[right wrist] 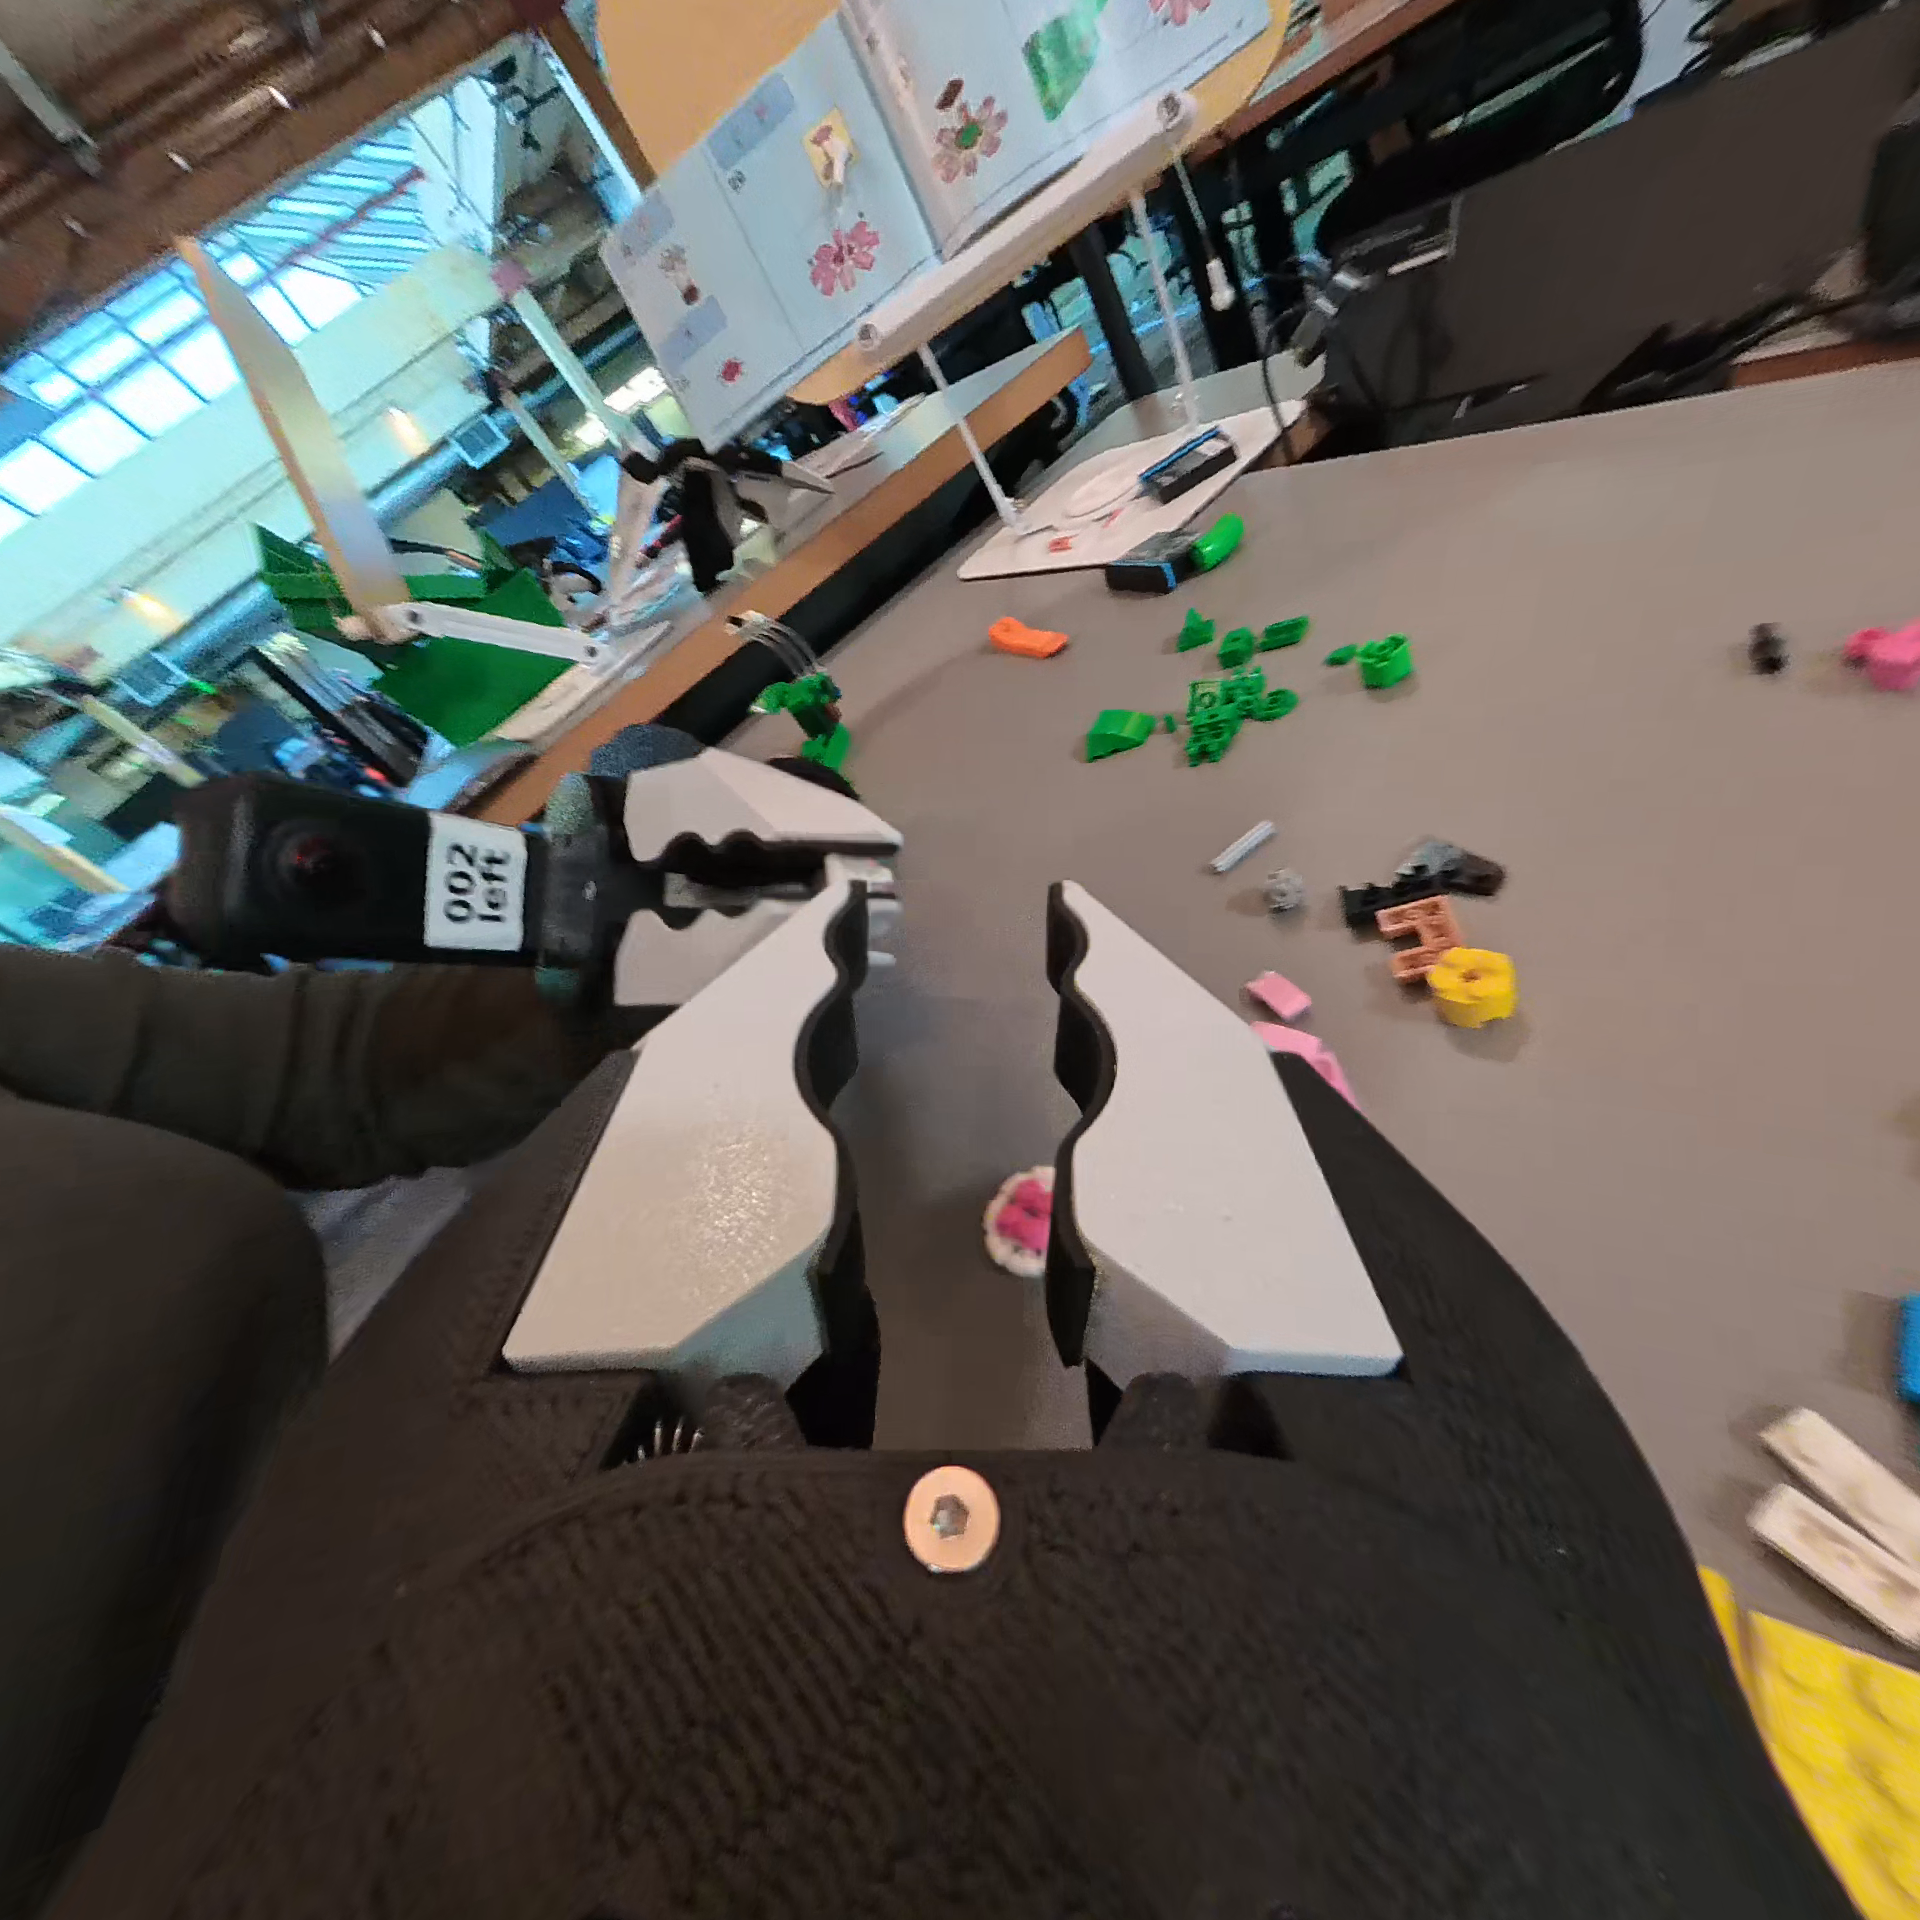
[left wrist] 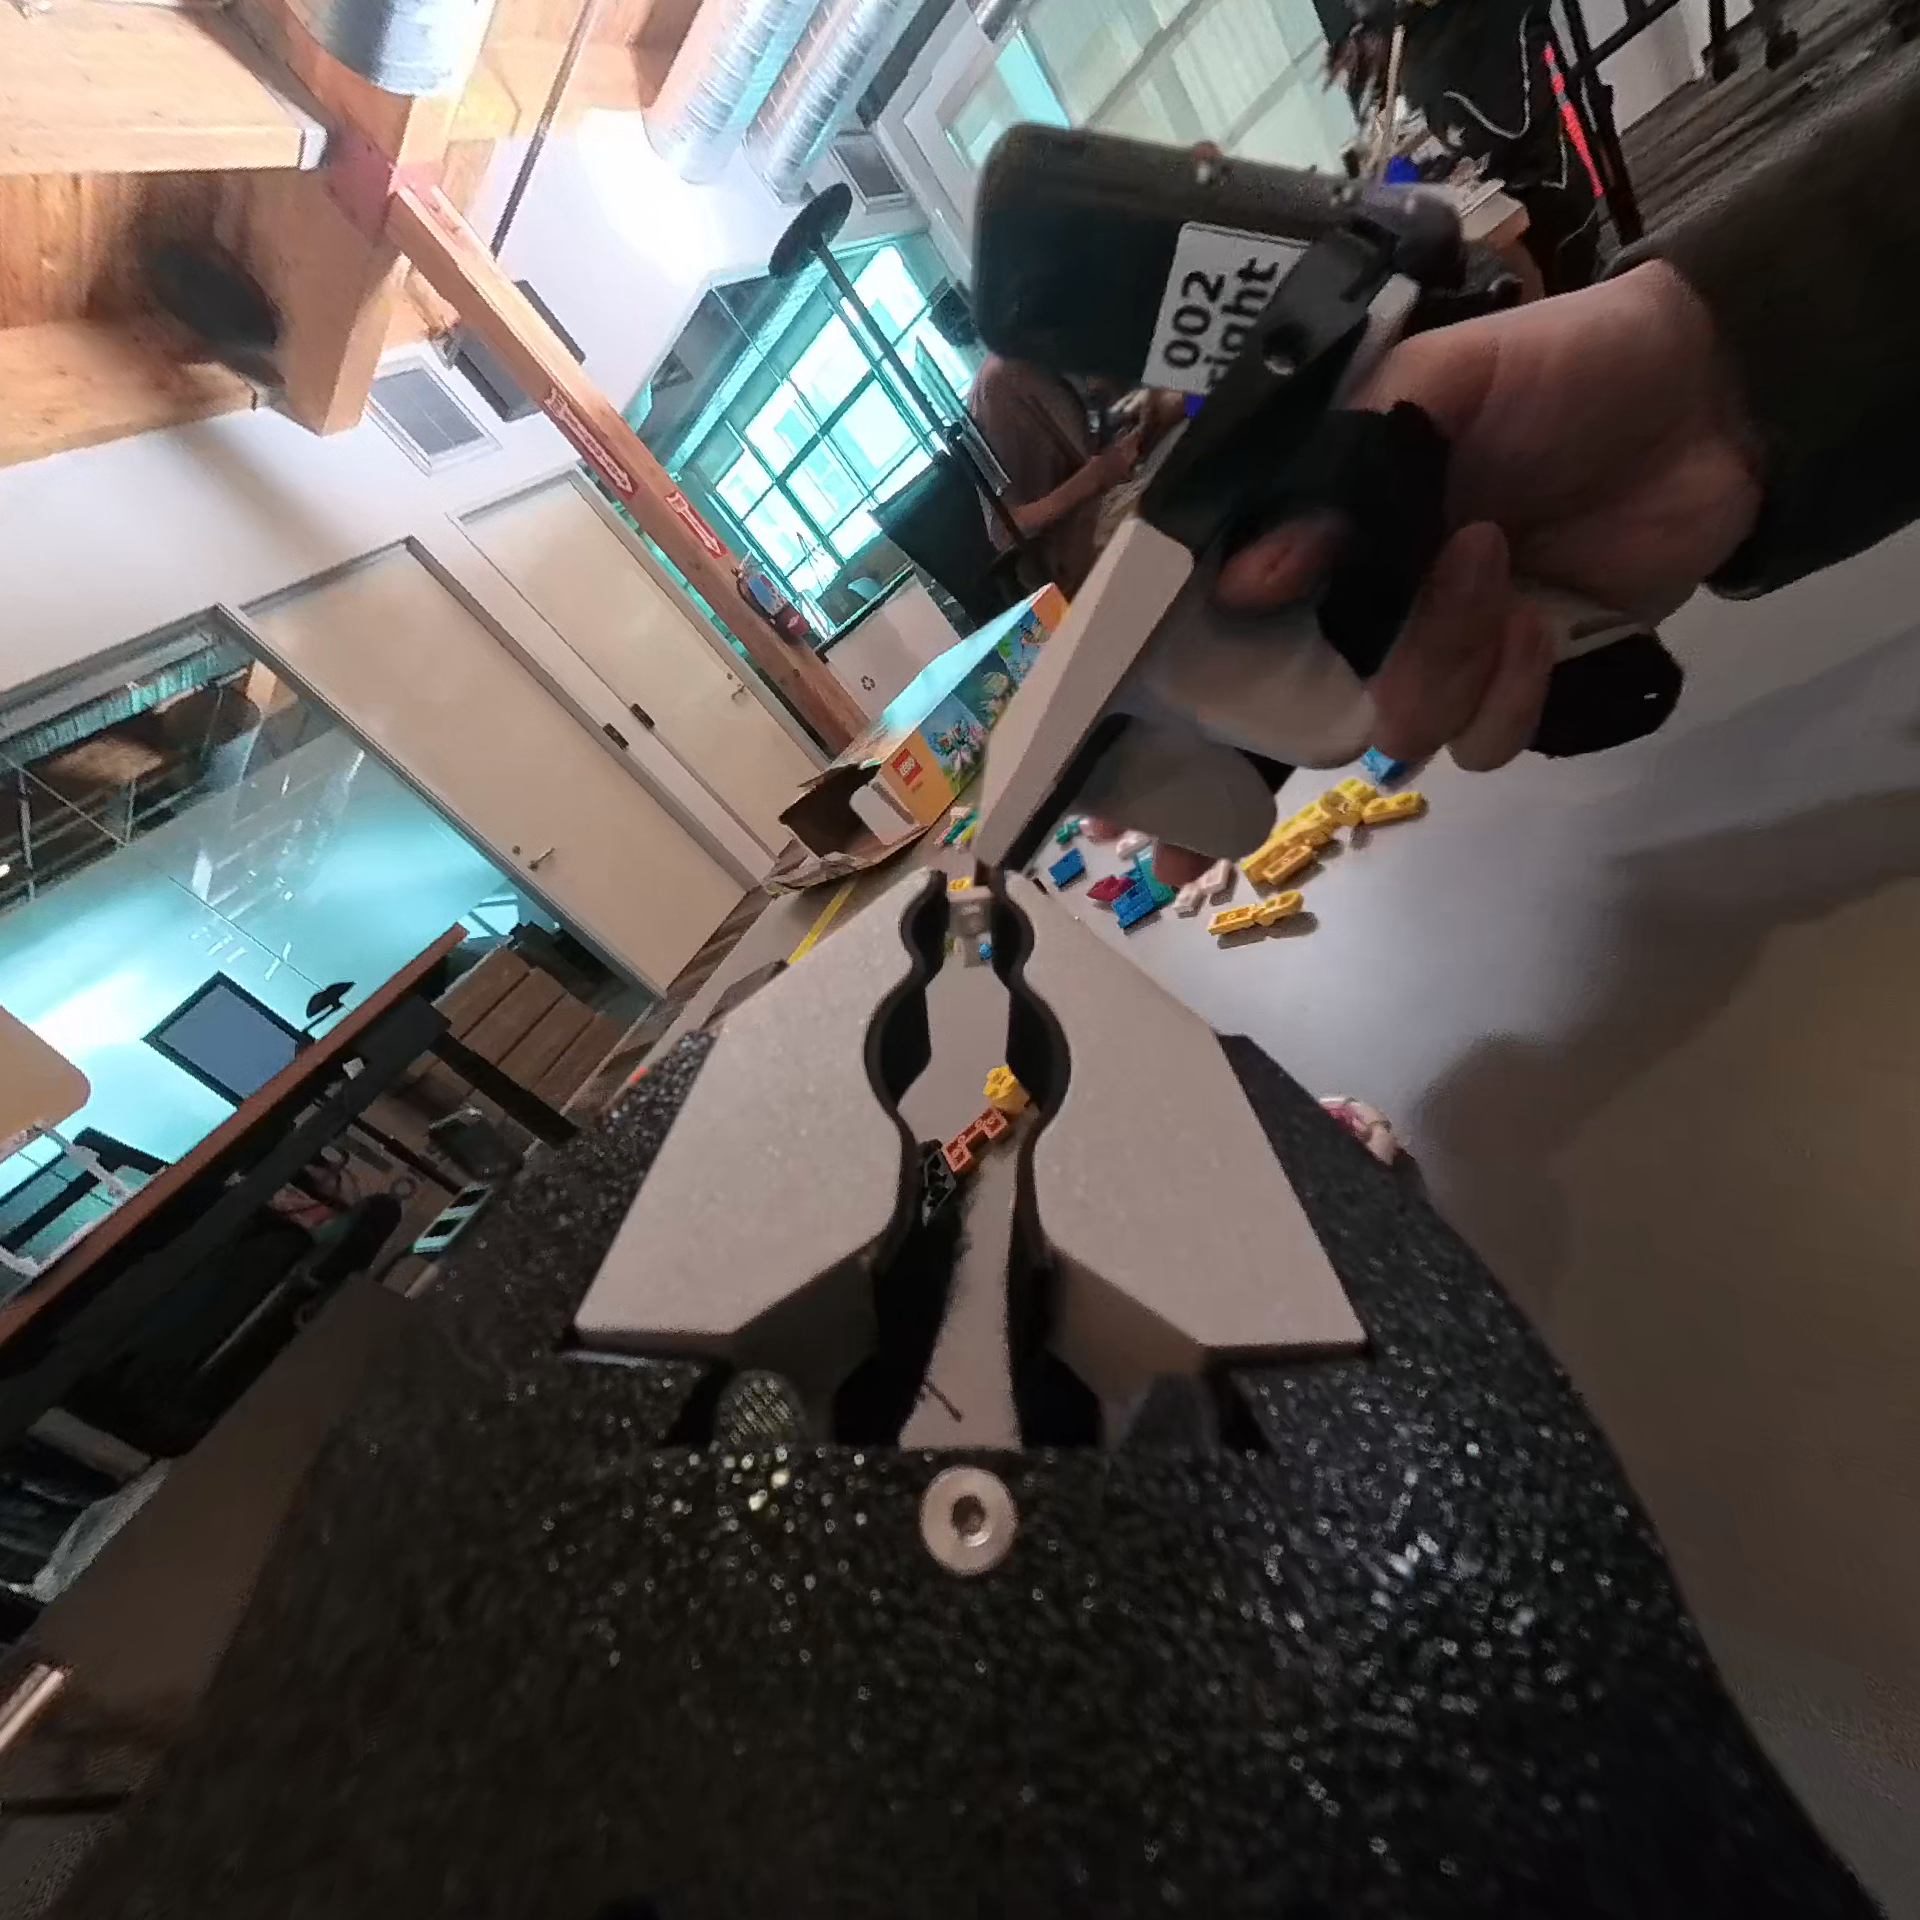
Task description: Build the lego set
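In the left wrist view my left gripper [left wrist: 971, 891] is shut on a small light grey Lego piece [left wrist: 974, 920], pinched at the very fingertips above the grey table [left wrist: 1558, 987]. The right gripper's finger [left wrist: 1081, 686] comes down from above, with its tip just over that piece. In the right wrist view my right gripper [right wrist: 956, 899] is open with nothing between its pads. The left gripper [right wrist: 878, 883] reaches in from the left. The grey piece [right wrist: 881, 920] shows just behind my right gripper's left fingertip [right wrist: 847, 914].
Yellow bricks [left wrist: 1320, 831], blue and pink bricks [left wrist: 1132, 894] and the set's box [left wrist: 966, 717] lie beyond. Green pieces [right wrist: 1236, 696], black [right wrist: 1423, 883], salmon [right wrist: 1418, 930] and yellow round [right wrist: 1473, 985] pieces are on the right. A pink-white piece [right wrist: 1023, 1216] lies below the fingers. An instruction booklet [right wrist: 883, 187] stands at the back. Only a small space, under 4 cm, lies between the two pairs of fingers.
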`<action>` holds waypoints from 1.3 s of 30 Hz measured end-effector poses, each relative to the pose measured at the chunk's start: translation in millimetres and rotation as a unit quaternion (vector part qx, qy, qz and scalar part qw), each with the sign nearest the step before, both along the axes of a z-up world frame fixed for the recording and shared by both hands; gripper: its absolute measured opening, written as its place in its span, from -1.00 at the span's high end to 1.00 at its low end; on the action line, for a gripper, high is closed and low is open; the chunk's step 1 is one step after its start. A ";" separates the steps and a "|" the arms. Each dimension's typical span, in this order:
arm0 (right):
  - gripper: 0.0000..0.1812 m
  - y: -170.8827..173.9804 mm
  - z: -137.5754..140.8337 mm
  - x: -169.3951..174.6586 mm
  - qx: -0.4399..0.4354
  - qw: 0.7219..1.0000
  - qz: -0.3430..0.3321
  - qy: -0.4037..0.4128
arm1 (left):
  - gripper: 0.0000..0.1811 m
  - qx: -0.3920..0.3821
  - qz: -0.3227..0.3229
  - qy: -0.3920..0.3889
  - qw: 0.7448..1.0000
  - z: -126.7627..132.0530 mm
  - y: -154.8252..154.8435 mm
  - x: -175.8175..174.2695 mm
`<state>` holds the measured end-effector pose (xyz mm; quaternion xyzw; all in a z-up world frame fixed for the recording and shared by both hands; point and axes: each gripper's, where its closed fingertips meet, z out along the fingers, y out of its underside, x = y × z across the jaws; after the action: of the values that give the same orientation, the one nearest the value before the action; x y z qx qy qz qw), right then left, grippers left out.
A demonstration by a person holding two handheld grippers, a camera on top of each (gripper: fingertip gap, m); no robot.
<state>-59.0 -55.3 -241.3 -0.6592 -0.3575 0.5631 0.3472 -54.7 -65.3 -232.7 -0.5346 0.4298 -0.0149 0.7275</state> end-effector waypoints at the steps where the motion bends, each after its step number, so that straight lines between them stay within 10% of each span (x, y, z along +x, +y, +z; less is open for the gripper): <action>1: 0.63 3.6 -2.6 4.0 0.015 1.000 -0.008 -0.013 | 0.94 -0.005 0.003 -0.006 1.000 0.5 1.0 -1.8; 8: 0.64 11.9 -15.5 27.5 0.097 0.991 -0.018 -0.088 | 0.94 -0.171 0.073 0.097 0.978 -37.4 27.4 -29.6; 19: 0.70 54.6 -19.2 98.2 0.246 0.945 -0.111 -0.185 | 0.94 -0.558 0.182 0.106 0.803 -100.9 36.4 -86.5; 25: 0.67 91.2 -13.0 158.3 0.250 0.930 -0.138 -0.232 | 0.91 -0.548 0.190 0.135 0.803 -106.9 39.6 -88.4; 33: 0.68 166.9 16.4 230.8 0.260 0.899 -0.250 -0.248 | 0.34 -0.564 0.194 0.043 0.801 -100.7 37.7 -87.5; 39: 0.74 213.2 6.0 265.8 0.248 0.880 -0.288 -0.286 | 0.37 -0.275 0.155 -0.158 0.936 0.4 49.2 -63.4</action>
<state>206.9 157.9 -235.3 -0.7576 -0.3639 0.1182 0.5288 -118.1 -16.1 -232.3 -0.7644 0.2001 -0.1035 0.6041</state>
